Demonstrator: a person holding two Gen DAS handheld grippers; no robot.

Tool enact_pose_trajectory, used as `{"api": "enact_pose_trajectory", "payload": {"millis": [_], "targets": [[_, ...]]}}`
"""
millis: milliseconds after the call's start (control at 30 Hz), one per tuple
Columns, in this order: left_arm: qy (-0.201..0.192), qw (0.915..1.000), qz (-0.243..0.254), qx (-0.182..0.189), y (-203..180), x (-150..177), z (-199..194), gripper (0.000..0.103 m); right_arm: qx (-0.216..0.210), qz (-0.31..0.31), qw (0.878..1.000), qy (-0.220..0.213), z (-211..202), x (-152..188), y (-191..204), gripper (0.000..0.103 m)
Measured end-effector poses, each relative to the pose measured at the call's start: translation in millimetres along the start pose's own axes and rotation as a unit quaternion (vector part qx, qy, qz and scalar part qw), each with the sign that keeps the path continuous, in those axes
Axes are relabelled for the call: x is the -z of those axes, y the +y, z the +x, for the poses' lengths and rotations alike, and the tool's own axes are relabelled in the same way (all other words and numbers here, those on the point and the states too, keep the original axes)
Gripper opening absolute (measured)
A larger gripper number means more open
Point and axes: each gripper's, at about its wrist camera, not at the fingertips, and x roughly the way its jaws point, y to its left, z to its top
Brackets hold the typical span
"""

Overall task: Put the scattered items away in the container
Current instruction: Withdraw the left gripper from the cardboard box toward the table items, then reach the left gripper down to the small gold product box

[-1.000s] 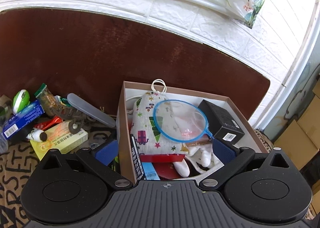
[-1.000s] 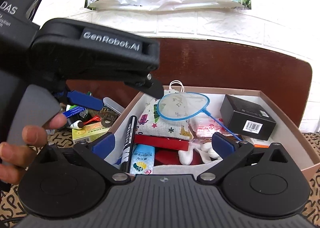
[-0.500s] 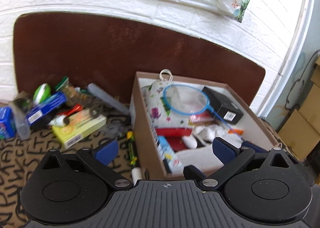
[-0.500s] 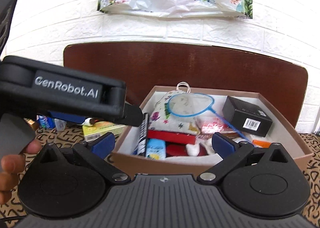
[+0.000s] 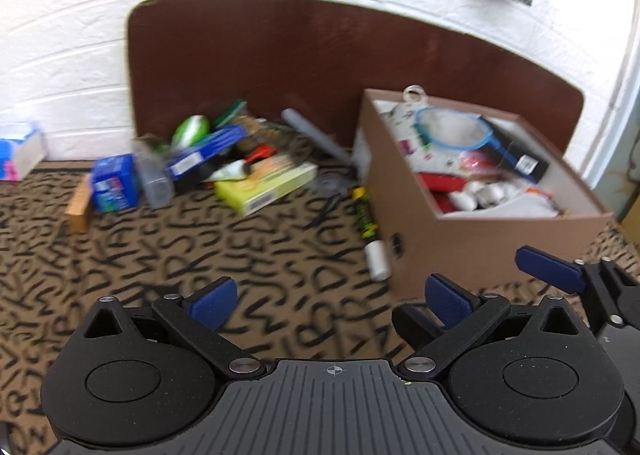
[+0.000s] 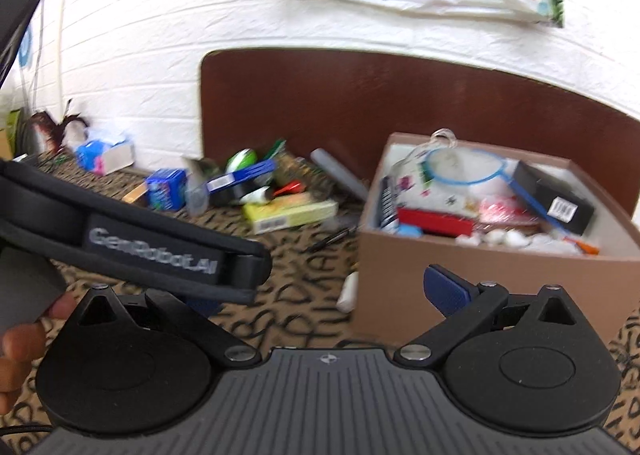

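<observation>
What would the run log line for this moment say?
left gripper: open, empty | right gripper: open, empty | box: partly filled | marker: on cloth beside box

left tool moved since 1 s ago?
Yes. The left tool has pulled back, away from the cardboard box: its open jaws were over the box, and now hang over the patterned cloth short of it.

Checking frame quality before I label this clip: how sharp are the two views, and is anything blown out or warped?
Left wrist view: motion blur smears the patterned cloth and the loose pile; the gripper body stays crisp. Right wrist view: similar smear over the box contents; the white wall is bright, near washed out. Both: fisheye bends the brown board.
</observation>
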Motion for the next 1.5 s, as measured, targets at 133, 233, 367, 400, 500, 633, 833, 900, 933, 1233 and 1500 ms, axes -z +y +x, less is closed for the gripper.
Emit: {"api": "enact_pose_trajectory", "payload": {"millis": [133, 233, 367, 400, 500, 633, 833, 900, 933, 1233, 1500], "targets": [[0.006, 0.9997, 0.000, -0.023, 7.2, 9.0, -7.4, 0.103, -0.011, -0.009, 1.000, 0.010, -4.6, 5.0, 19.0, 0.103], [0.007, 0.9996, -0.006, -0.028, 14.4, 14.5, -13.1, 0.103, -0.018, -0.015, 1.000, 0.011, -8.8, 6.5, 30.9, 0.103], [0.011, 0.9993, -0.013, -0.033, 22.0, 20.0, -18.6, 0.103, -0.024, -0.020, 0.999, 0.011, -14.0, 7.8, 42.8, 0.103], [0.011, 0.9993, -0.014, -0.034, 23.6, 20.9, -19.9, 0.103, -0.026, -0.022, 0.999, 0.012, -15.0, 8.3, 45.3, 0.103], [0.012, 0.9992, -0.017, -0.035, 28.4, 23.3, -22.0, 0.103, -0.029, -0.026, 0.999, 0.013, -15.4, 8.8, 52.6, 0.103], [0.013, 0.9990, -0.024, -0.035, 39.4, 28.5, -22.2, 0.103, -0.041, -0.027, 0.999, 0.022, -12.3, 10.6, 61.8, 0.103], [0.016, 0.9979, -0.050, -0.036, 73.3, 35.4, -16.8, 0.103, -0.034, -0.022, 0.998, 0.040, 4.3, 18.4, 75.8, 0.103], [0.013, 0.9975, -0.059, -0.036, 85.9, 35.2, -13.9, 0.103, -0.038, -0.015, 0.998, 0.046, 12.5, 18.8, 79.1, 0.103], [0.011, 0.9973, -0.061, -0.039, 91.8, 34.2, -12.1, 0.103, -0.040, -0.011, 0.998, 0.046, 16.8, 17.9, 80.6, 0.103], [0.005, 0.9944, -0.085, -0.063, 148.7, 13.6, 0.5, 0.102, -0.105, 0.000, 0.994, 0.031, 50.2, -6.3, 106.3, 0.101], [0.000, 0.9940, -0.059, -0.092, 197.1, -15.6, 15.8, 0.101, -0.137, -0.004, 0.990, 0.042, 94.8, -20.5, 152.1, 0.095]]}}
